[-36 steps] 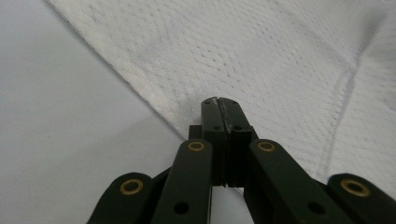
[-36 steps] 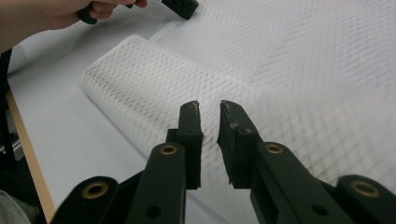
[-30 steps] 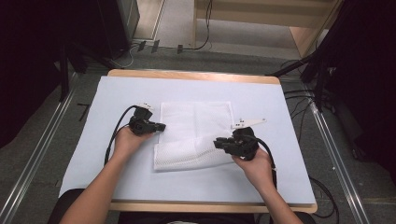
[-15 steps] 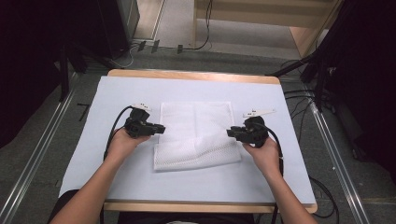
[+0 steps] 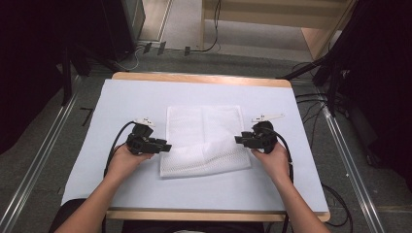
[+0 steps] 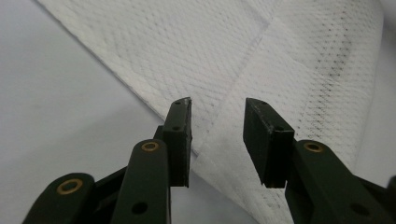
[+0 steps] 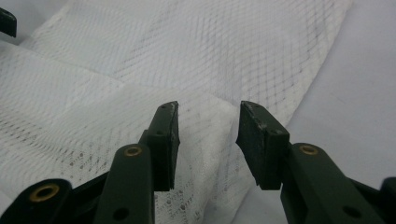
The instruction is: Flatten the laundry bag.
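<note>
A white mesh cloth (image 5: 204,138) lies folded in the middle of the pale blue table cover (image 5: 121,102); its near part is a doubled layer with a slanted fold. My left gripper (image 5: 165,145) rests at the cloth's left edge, open, its jaws over the folded edge (image 6: 219,135) with nothing pinched. My right gripper (image 5: 238,140) sits at the cloth's right edge, open too, with the cloth's edge (image 7: 210,121) showing between its jaws. The left gripper's tip (image 7: 7,21) peeks in at the far corner of the right gripper view.
The wooden table edge (image 5: 204,77) shows at the back and the front. Cables (image 5: 311,104) trail off the right side, and metal rails (image 5: 43,160) run along both sides on the floor. Bare cover lies all round the cloth.
My right gripper moved back and outward to the cloth's right edge. My left gripper came slightly nearer along the left edge. The cloth's near part now lies as a folded layer.
</note>
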Tool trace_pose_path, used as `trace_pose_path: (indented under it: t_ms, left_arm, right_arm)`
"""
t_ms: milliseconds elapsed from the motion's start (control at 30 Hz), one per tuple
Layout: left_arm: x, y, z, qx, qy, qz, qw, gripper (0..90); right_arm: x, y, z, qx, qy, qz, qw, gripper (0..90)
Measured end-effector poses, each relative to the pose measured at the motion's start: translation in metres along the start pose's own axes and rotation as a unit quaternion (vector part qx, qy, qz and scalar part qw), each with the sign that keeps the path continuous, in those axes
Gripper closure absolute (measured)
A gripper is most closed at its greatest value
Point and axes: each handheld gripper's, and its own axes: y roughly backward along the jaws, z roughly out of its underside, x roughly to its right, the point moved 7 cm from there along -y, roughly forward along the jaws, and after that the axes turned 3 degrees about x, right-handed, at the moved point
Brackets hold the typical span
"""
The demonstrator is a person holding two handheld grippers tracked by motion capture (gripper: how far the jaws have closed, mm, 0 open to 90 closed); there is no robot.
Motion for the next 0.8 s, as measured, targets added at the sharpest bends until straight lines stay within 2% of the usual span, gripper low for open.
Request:
trace_pose_path:
  t_ms: [100,200,300,400,533,633,800]
  left_arm:
    - [0.000,-0.005,0.003,-0.006,-0.005,-0.005,1.0000,63.4]
    - [-0.005,0.000,0.001,0.005,-0.005,-0.016,0.9998,61.9]
    - [-0.017,0.005,-0.004,0.014,-0.004,-0.042,0.9990,62.4]
    - [-0.025,0.004,-0.010,0.016,0.010,-0.054,0.9984,61.4]
    - [-0.029,-0.006,-0.017,0.016,0.015,-0.055,0.9983,61.5]
    - [-0.031,-0.016,-0.019,0.002,0.011,-0.064,0.9979,61.2]
    - [-0.032,-0.020,-0.021,0.015,0.016,-0.062,0.9978,62.0]
  right_arm:
    - [0.000,-0.005,0.003,-0.008,0.002,0.002,1.0000,60.3]
    - [0.001,-0.005,0.004,-0.006,-0.001,0.001,1.0000,59.8]
    - [0.006,0.000,0.000,0.007,-0.001,0.009,0.9999,63.0]
    - [0.016,0.001,-0.006,0.015,-0.008,0.021,0.9996,63.5]
    - [0.030,-0.006,-0.009,0.007,-0.014,0.040,0.9991,64.1]
    - [0.037,-0.017,-0.008,-0.002,-0.019,0.049,0.9986,64.4]
    - [0.040,-0.026,-0.005,-0.015,-0.017,0.053,0.9983,64.4]
